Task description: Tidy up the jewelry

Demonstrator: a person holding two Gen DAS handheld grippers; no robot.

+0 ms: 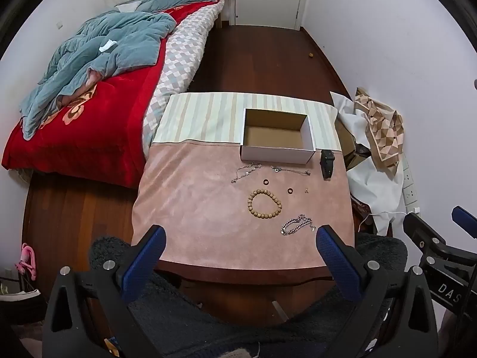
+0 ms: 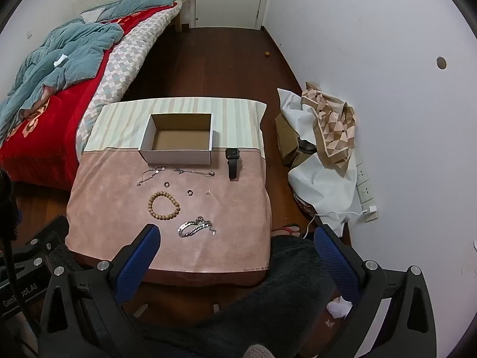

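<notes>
Jewelry lies spread on the pink-covered desk (image 1: 190,203): a wooden bead bracelet (image 1: 265,204), a silver chain bracelet (image 1: 296,224) and thin necklaces (image 1: 247,170) before an empty white box (image 1: 277,152). Both tools, left (image 1: 240,243) and right (image 2: 235,243), hover tilted steeply down over the desk's near edge, jaws wide apart, gripping nothing.

- box (image 1: 277,149): white outside, brown inside
- cloth (image 1: 208,197) ahead of tongs: pink, striped cream far end
- bead bracelet (image 1: 265,203): tan
- watch (image 1: 327,163): black
- blanket (image 1: 89,119): red
- gripper pads (image 1: 143,264): blue
</notes>
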